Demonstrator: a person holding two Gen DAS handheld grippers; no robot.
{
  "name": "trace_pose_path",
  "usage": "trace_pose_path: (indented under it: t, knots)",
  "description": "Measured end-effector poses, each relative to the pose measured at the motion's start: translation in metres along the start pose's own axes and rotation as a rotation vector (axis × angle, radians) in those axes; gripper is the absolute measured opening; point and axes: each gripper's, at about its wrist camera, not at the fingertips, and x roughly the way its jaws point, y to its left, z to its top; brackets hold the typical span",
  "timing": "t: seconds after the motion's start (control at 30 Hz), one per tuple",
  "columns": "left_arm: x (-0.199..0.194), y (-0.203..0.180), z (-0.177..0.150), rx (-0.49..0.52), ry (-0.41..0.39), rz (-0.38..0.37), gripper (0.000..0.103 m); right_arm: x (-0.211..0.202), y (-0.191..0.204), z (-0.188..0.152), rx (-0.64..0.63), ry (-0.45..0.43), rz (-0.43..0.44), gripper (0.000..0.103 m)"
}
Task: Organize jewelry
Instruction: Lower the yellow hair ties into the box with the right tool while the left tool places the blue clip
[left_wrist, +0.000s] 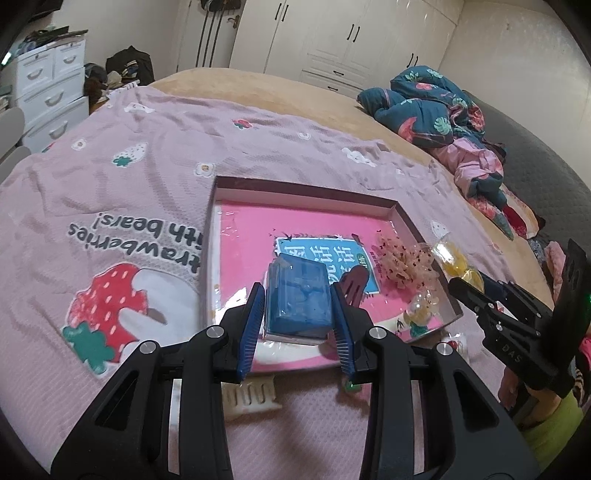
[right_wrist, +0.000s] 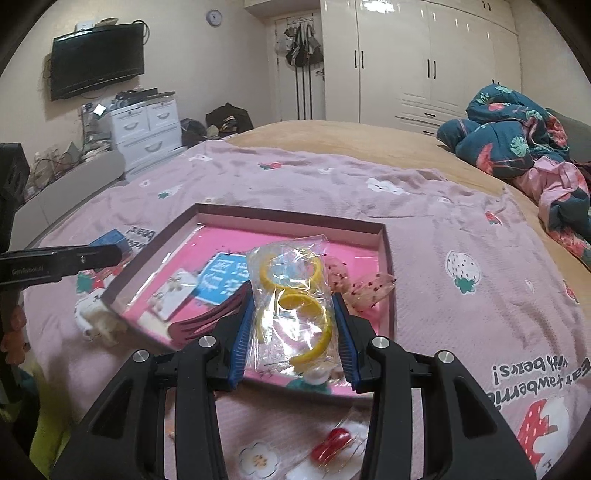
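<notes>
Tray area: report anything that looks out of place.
Two items lie outside the tray, on the blanket in front of its near edge: a red piece in clear wrap and a cream comb-like clip. A pink speckled clip overhangs the tray's right wall. Nothing looks spilled or broken.

trays: 1 (right_wrist: 384, 236) | blue boxes: 1 (left_wrist: 297, 299) | yellow hoops: 2 (right_wrist: 291, 273) | claws: 2 (left_wrist: 297, 325)

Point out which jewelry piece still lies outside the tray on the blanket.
The red glossy earring pair on the pink blanket, below the right gripper; the bagged yellow hoop earrings are held between its fingers over the pink-lined tray.
</notes>
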Motion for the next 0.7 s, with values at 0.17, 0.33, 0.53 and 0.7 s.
trace_pose_path:
  t: [0.17,0.33,0.53,0.7]
  knots:
    - [0.020,-0.009,0.004,0.011,0.024,-0.014,0.028,0.015,-0.008,0.003,0.005,0.016,-0.022,0.039]
    - [0.043,-0.014,0.004,0.018,0.055,-0.022,0.028,0.030,-0.012,0.006,0.015,0.041,-0.020,0.039]
    - [0.063,-0.017,0.001,0.031,0.086,-0.024,0.028,0.049,-0.015,0.007,0.034,0.070,-0.003,0.039]
    - [0.072,-0.016,0.000,0.039,0.098,-0.021,0.028,0.064,-0.016,0.007,0.038,0.096,0.000,0.039]
